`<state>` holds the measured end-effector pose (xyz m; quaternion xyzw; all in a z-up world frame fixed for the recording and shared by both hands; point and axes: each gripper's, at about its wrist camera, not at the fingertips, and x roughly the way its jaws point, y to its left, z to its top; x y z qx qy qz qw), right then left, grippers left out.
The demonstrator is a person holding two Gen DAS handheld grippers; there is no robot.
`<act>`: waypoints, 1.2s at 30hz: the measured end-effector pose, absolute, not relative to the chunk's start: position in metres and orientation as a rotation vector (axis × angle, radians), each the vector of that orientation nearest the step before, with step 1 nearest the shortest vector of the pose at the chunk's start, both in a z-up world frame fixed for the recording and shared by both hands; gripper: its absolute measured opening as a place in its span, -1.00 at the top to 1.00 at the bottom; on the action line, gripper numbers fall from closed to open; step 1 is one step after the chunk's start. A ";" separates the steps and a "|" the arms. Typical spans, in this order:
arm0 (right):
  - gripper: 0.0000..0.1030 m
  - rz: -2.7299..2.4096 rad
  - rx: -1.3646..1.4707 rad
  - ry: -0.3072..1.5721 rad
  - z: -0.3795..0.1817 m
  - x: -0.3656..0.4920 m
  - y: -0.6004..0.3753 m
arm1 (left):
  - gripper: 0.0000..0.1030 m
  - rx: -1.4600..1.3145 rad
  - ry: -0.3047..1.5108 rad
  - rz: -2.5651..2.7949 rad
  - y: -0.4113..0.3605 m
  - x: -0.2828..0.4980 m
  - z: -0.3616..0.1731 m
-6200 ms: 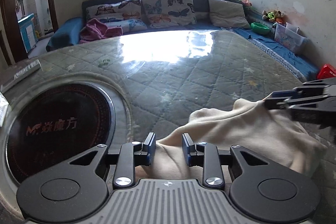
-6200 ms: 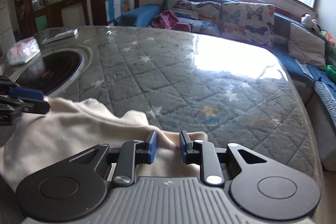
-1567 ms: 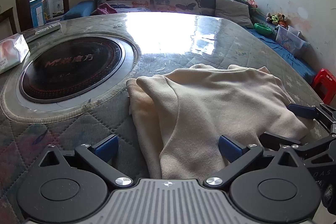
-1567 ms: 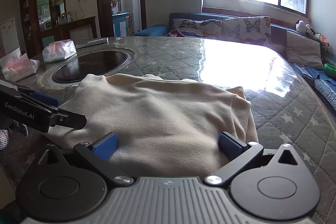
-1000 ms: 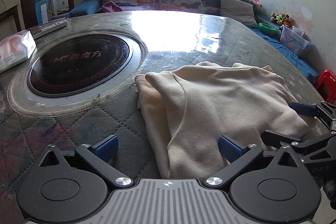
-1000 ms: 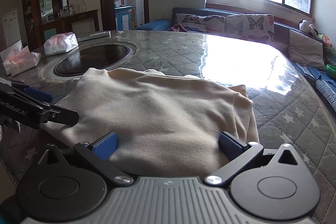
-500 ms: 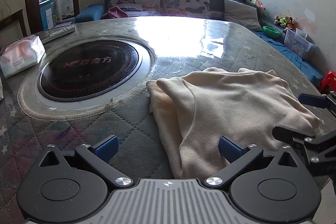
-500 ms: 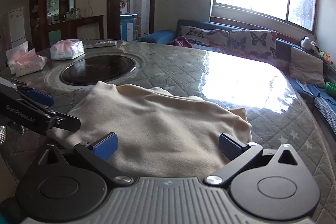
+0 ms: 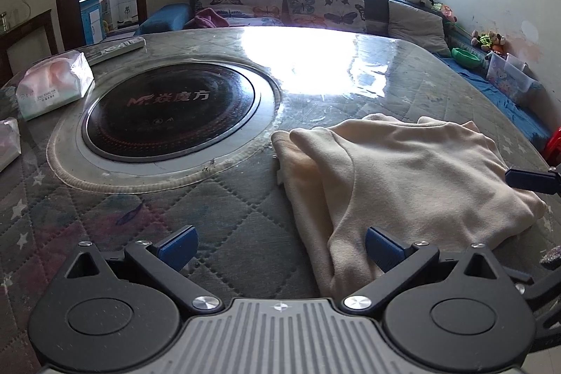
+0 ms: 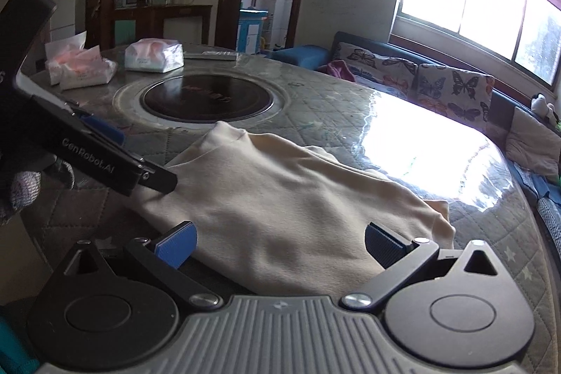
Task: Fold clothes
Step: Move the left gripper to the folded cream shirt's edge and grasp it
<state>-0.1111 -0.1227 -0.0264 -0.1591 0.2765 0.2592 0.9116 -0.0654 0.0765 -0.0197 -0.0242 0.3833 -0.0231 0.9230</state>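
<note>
A cream garment (image 9: 403,177) lies folded in a rough rectangle on the quilted table; it also shows in the right wrist view (image 10: 287,202). My left gripper (image 9: 278,246) is open and empty, held above the table at the garment's near left edge. My right gripper (image 10: 278,244) is open and empty, above the garment's near edge. The left gripper's body (image 10: 101,160) shows at the left of the right wrist view, and one blue finger (image 9: 531,179) of the right gripper shows at the right of the left wrist view.
A round black cooktop (image 9: 168,109) is set into the table (image 9: 105,216) left of the garment. Tissue packs (image 9: 52,86) and a remote (image 9: 115,46) lie at the far left. A sofa with butterfly cushions (image 9: 280,4) stands beyond the table.
Both grippers have pulled back and risen from the garment, jaws still open. The garment lies still; the right wrist view has tilted up and leftward.
</note>
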 end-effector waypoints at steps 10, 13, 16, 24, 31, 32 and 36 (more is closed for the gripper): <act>-1.00 0.604 -0.424 0.557 -0.027 -0.124 -0.100 | -1.00 -0.069 0.783 -0.023 0.087 -0.067 -0.018; -0.99 0.617 -0.440 0.555 -0.026 -0.126 -0.095 | -1.00 -0.075 0.779 -0.014 0.091 -0.067 -0.018; -0.98 0.626 -0.453 0.553 -0.025 -0.127 -0.091 | -1.00 -0.085 0.777 0.000 0.098 -0.065 -0.018; -0.76 0.671 -0.511 0.556 -0.024 -0.127 -0.079 | -1.00 -0.138 0.763 0.041 0.116 -0.061 -0.011; -0.27 0.751 -0.606 0.543 -0.028 -0.135 -0.060 | -1.00 -0.222 0.746 0.006 0.121 -0.060 -0.007; -0.25 0.763 -0.625 0.540 -0.029 -0.137 -0.056 | -1.00 -0.245 0.750 -0.005 0.122 -0.060 -0.007; -0.07 0.800 -0.669 0.525 -0.033 -0.140 -0.044 | -1.00 -0.340 0.772 -0.039 0.126 -0.058 -0.009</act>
